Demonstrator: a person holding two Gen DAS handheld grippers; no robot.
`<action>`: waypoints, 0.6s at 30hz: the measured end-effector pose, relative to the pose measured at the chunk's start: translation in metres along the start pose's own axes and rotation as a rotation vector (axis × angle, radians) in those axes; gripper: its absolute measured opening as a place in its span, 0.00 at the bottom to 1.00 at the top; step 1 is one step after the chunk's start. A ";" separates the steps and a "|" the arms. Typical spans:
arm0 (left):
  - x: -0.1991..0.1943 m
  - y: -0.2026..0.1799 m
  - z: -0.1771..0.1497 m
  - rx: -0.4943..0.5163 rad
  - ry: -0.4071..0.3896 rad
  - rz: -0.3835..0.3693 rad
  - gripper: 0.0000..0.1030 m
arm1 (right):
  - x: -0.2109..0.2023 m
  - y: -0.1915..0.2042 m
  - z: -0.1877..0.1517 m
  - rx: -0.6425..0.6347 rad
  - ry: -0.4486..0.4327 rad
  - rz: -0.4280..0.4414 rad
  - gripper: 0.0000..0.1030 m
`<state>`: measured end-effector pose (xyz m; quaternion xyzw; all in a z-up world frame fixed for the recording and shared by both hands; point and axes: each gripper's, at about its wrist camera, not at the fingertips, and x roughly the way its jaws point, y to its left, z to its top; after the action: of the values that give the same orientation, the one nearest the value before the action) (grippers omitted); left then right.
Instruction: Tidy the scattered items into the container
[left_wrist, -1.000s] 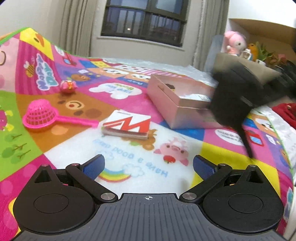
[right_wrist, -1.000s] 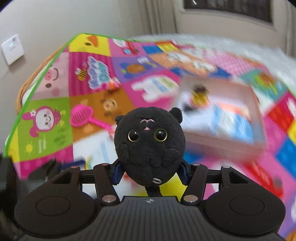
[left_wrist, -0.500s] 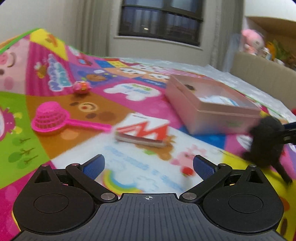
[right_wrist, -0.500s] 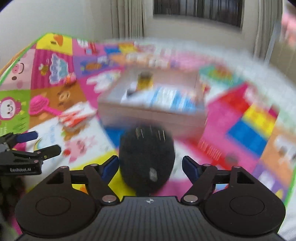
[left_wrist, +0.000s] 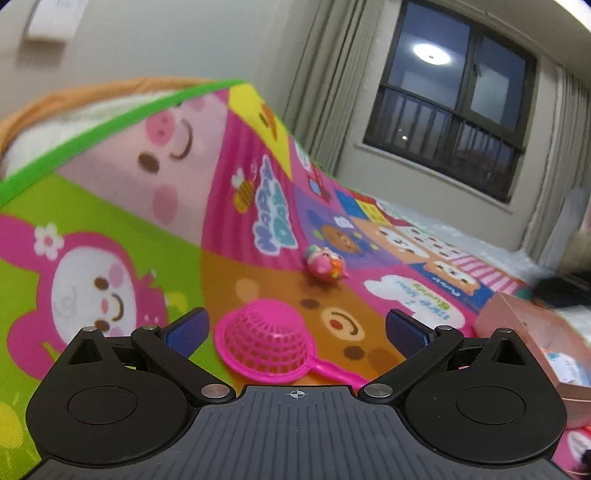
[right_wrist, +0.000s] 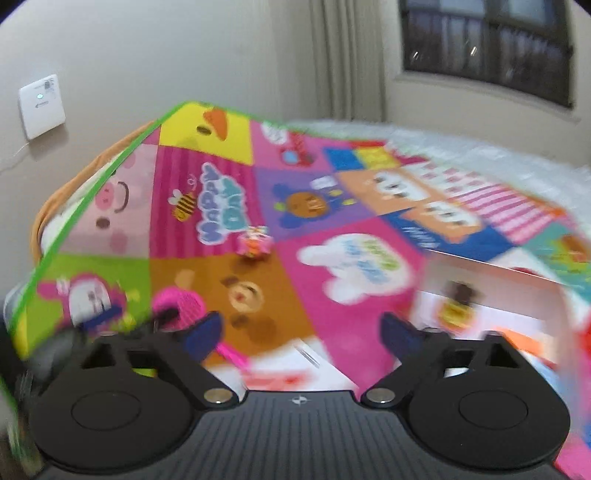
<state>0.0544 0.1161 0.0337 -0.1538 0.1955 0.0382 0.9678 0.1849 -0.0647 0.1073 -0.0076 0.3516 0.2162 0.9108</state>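
My left gripper (left_wrist: 295, 328) is open, low over the play mat, with a pink plastic strainer (left_wrist: 266, 347) lying on the mat between and just ahead of its fingers, untouched. A small pink toy (left_wrist: 325, 264) lies farther off. The pink box (left_wrist: 524, 332) sits at the right, a dark blurred shape (left_wrist: 561, 291) over its far side. My right gripper (right_wrist: 301, 332) has nothing between its fingers and its jaws are closing a little. From it I see the box (right_wrist: 491, 273), a yellow and black item (right_wrist: 456, 306) inside, the strainer (right_wrist: 181, 304) and the small toy (right_wrist: 255, 242).
A red and white flat packet (right_wrist: 295, 365) lies on the mat just under the right gripper. The colourful mat (left_wrist: 110, 221) ends at a green border against a wall with a socket plate (right_wrist: 42, 105). A window and curtains stand behind.
The right gripper let go of the black plush, opened and swung left away from the box. The left gripper moved left from the packet to the pink strainer and rolled.
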 end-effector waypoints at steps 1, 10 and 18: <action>-0.001 0.004 0.000 -0.010 -0.001 -0.025 1.00 | 0.019 0.008 0.012 -0.003 0.017 0.023 0.75; 0.002 0.027 0.000 -0.076 -0.002 -0.106 1.00 | 0.213 0.054 0.082 -0.050 0.122 -0.048 0.75; 0.008 0.036 0.000 -0.111 0.028 -0.095 1.00 | 0.208 0.037 0.049 -0.056 0.225 -0.084 0.46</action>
<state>0.0566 0.1507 0.0205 -0.2170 0.1990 0.0008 0.9557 0.3387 0.0577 0.0157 -0.0717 0.4448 0.1853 0.8733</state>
